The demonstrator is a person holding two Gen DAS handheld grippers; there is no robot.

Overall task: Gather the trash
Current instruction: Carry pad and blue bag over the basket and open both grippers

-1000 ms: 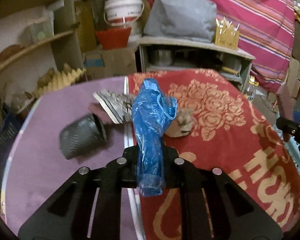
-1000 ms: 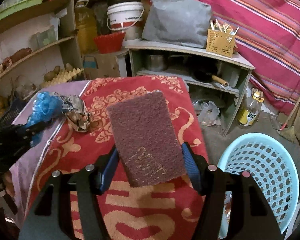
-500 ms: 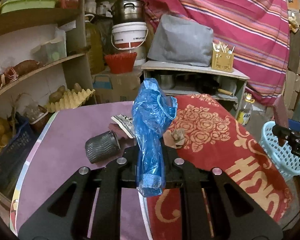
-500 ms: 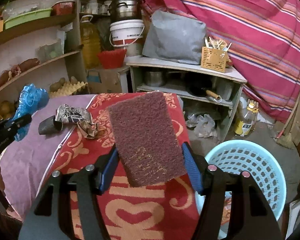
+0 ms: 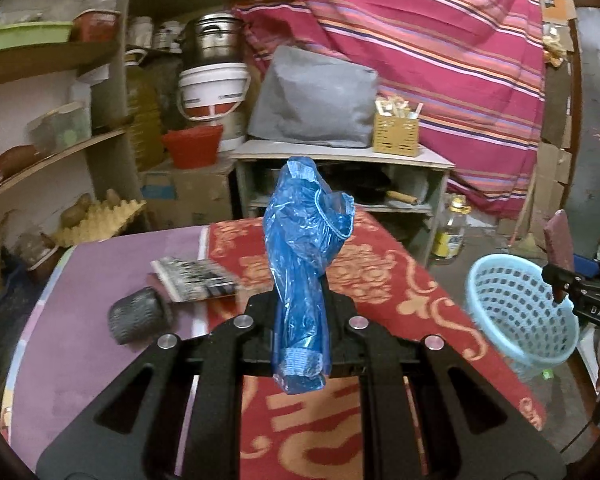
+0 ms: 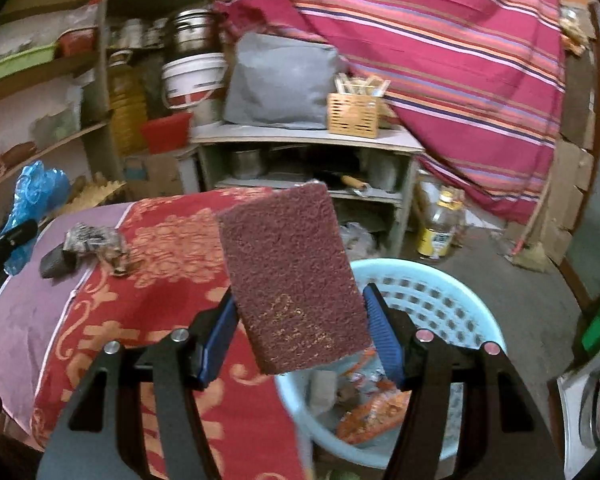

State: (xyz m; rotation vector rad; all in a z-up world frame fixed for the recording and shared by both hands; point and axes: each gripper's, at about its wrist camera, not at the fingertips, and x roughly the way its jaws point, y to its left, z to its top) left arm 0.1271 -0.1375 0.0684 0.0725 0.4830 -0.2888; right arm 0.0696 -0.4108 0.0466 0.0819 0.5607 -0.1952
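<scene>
My left gripper [image 5: 300, 320] is shut on a crumpled blue plastic bag [image 5: 304, 252] and holds it upright above the table [image 5: 100, 272]. My right gripper [image 6: 300, 328] is shut on a maroon scouring pad [image 6: 292, 276], held over the near rim of the light blue basket [image 6: 452, 292]. The basket holds orange wrappers and other trash [image 6: 372, 404]. In the left wrist view the basket [image 5: 516, 308] stands right of the table, with the right gripper and pad [image 5: 558, 244] above it. A dark crumpled cup [image 5: 138, 314] and a printed wrapper [image 5: 196, 278] lie on the table.
A red patterned cloth [image 5: 384, 280] covers the table's right half. A grey shelf unit [image 5: 340, 176] stands behind it, with a bottle [image 5: 452, 228] on the floor. Wooden shelves [image 5: 52, 148] line the left wall. A striped cloth [image 5: 440, 48] hangs at the back.
Both grippers have risen and swung right, away from the table. The right gripper with the pad now hangs over the basket. The left still holds the blue bag.
</scene>
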